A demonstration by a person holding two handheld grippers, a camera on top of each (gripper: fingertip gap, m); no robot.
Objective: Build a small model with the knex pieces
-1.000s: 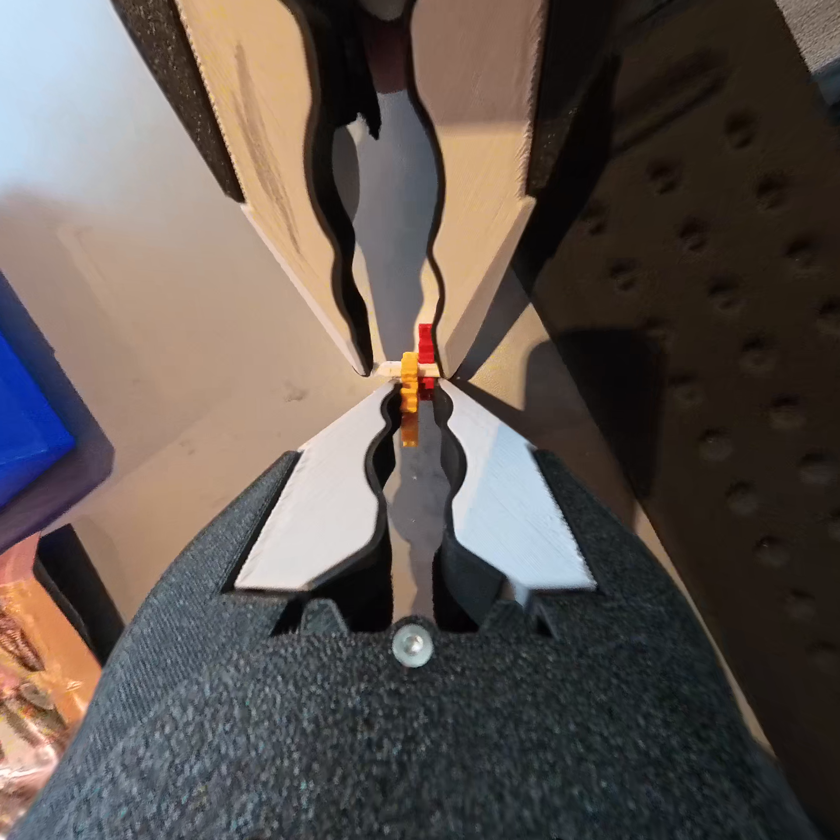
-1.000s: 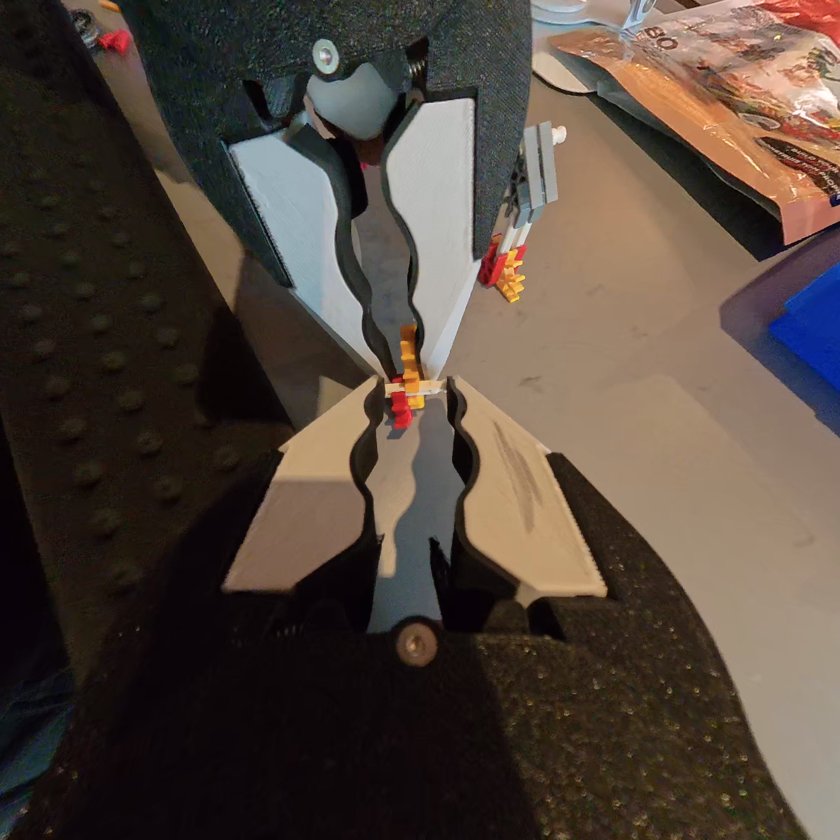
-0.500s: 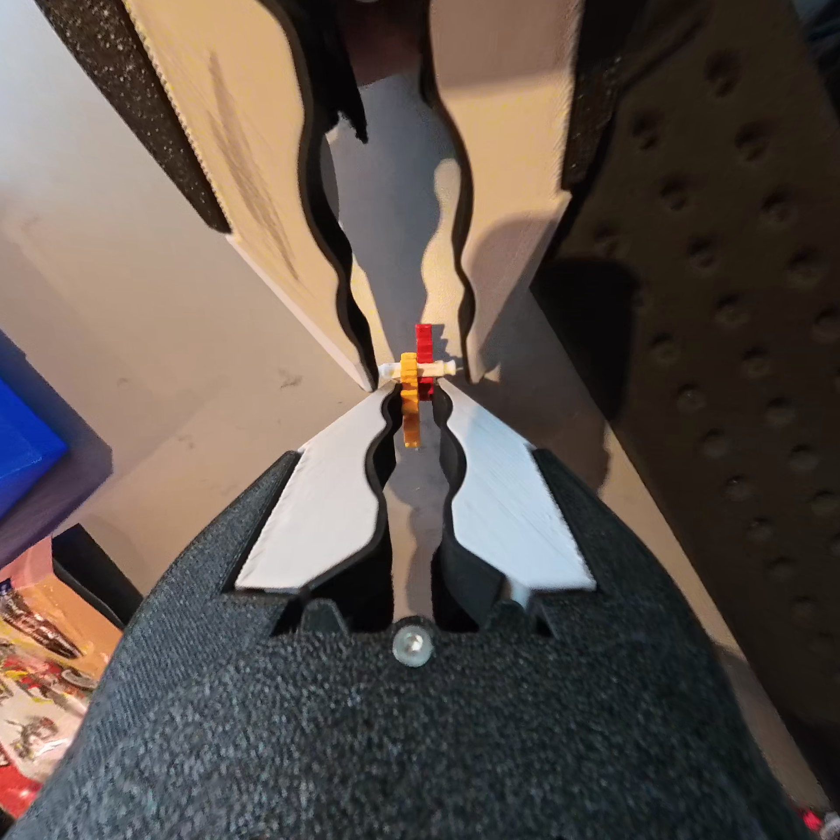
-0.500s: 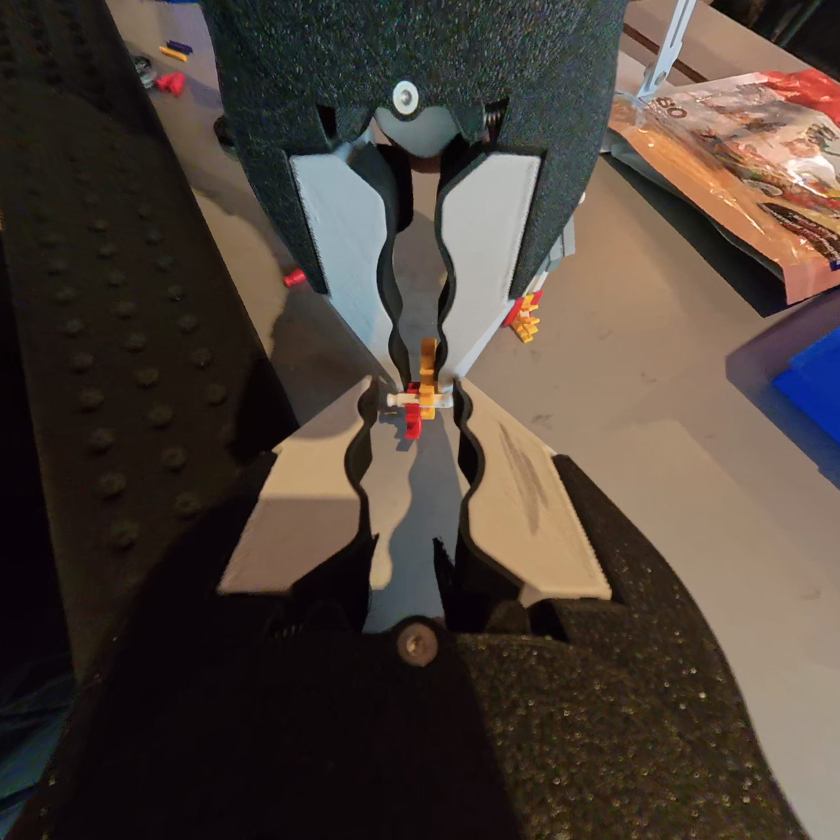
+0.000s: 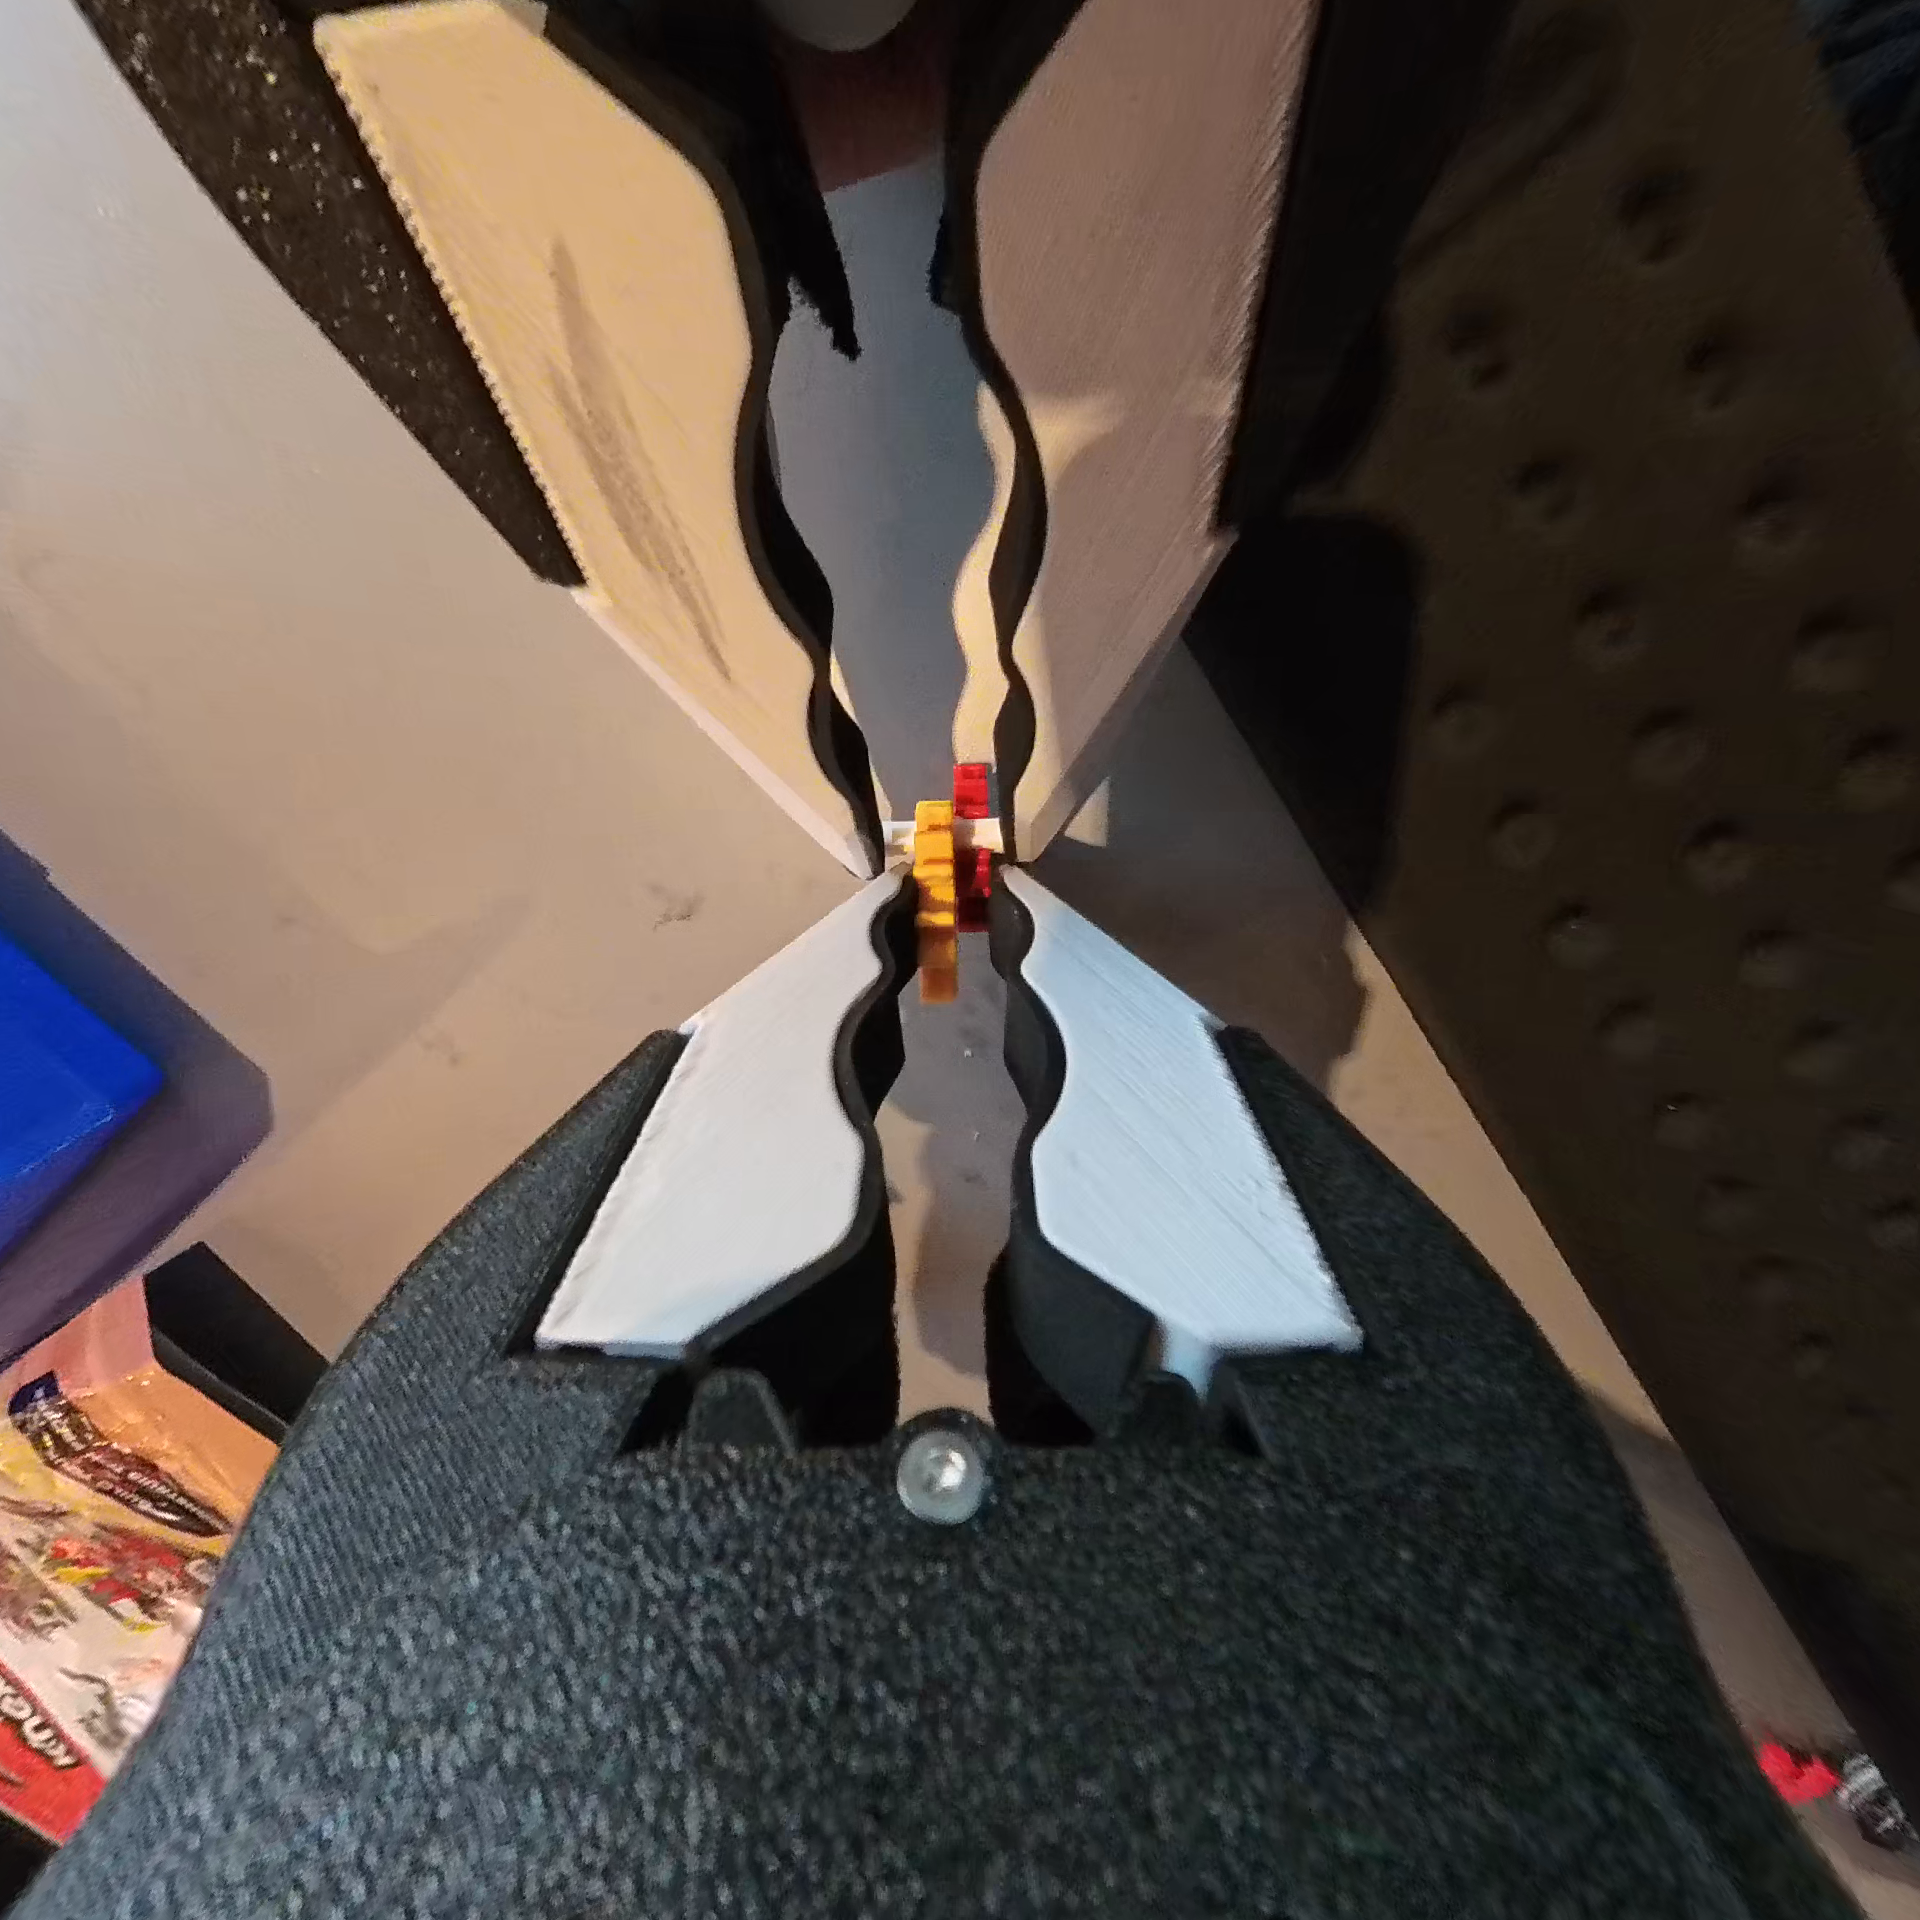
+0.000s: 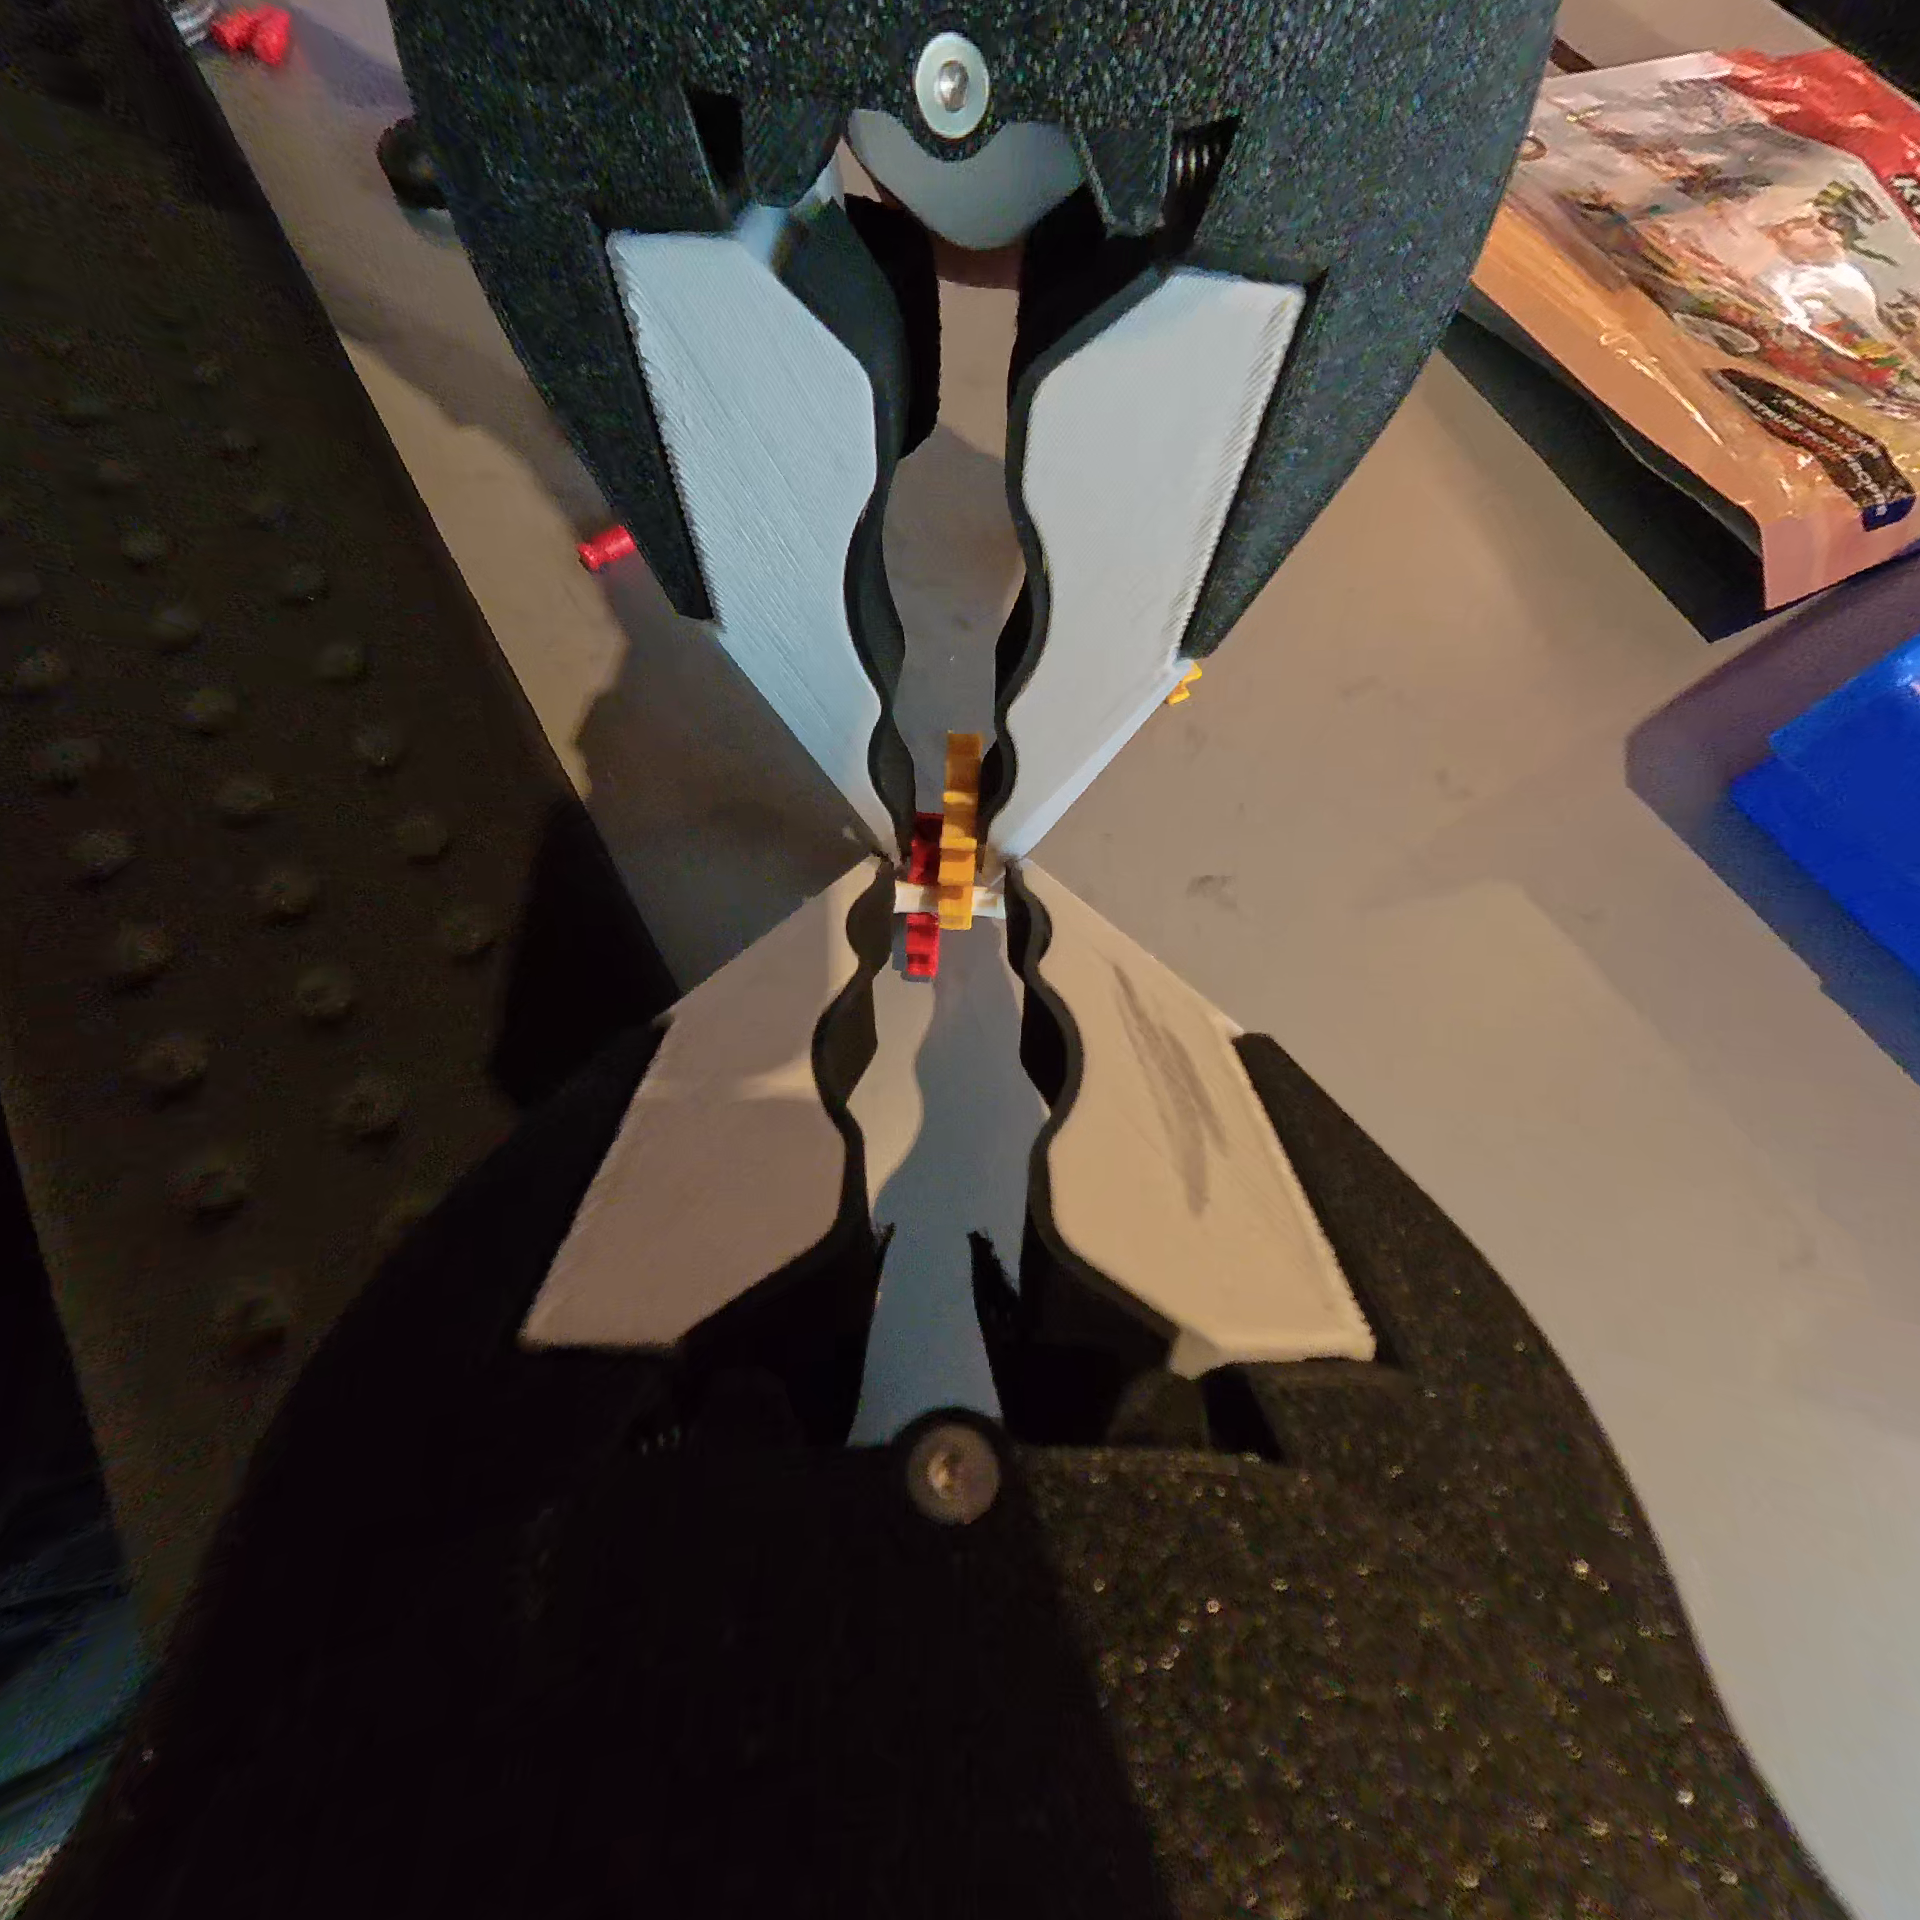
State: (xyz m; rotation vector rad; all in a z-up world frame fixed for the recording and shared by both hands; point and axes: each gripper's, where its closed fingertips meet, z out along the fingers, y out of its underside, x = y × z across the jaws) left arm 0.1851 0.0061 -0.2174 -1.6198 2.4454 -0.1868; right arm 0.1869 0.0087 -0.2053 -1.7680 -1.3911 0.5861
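Both tongs meet tip to tip above the tabletop [image 6: 1351, 935]. The left tongs [image 5: 940, 904] pinch the yellow gear [image 5: 935, 914] and red gear [image 5: 972, 862]; the right tongs [image 6: 948, 909] clamp their white axle [image 6: 914, 900]. A red peg [image 6: 606, 548] lies near the black mat [image 6: 208, 727].

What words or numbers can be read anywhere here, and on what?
On the printed plastic bag: lettering shows, partly blurred; I don't repeat wording.
No writing visible on the left gripper, the right gripper, the gear-and-axle piece both grip, or the blue bin.
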